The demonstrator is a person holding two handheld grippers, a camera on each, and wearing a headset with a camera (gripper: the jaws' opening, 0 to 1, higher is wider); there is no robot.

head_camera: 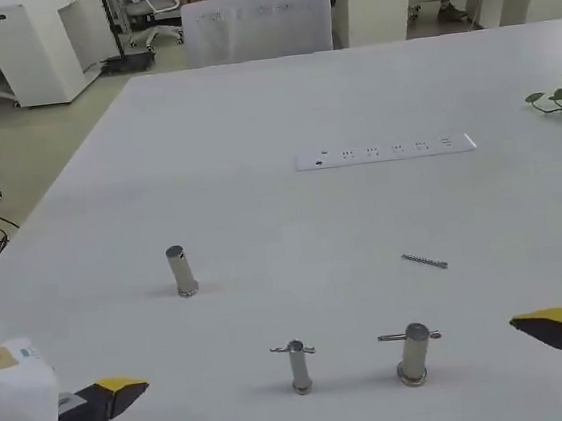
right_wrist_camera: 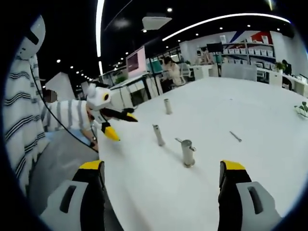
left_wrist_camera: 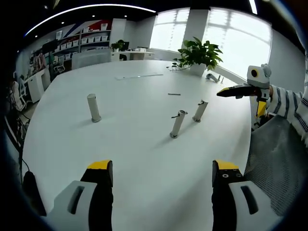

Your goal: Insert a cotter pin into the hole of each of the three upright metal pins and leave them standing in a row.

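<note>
As things stand: two of three pins look finished and one remains, judging by what lies on the table [head_camera: 255,153].
Done: first fitted pin [head_camera: 299,369] and second fitted pin [head_camera: 413,355] stand upright side by side, right ahead of the right gripper, each with a cotter pin through its head.
Left to do: bare pin [head_camera: 180,271] stands upright ahead and to the left of the left gripper, well apart from the pair and out of their line.
Spare part: loose cotter pin [head_camera: 424,261] lies flat ahead of the right gripper, toward its right jaw.
Left gripper [left_wrist_camera: 162,166]: jaws wide apart, nothing held.
Right gripper [right_wrist_camera: 162,166]: jaws wide apart, nothing held.
Count: three metal pins; three cotter pins, two fitted and one loose; two grippers.
</note>
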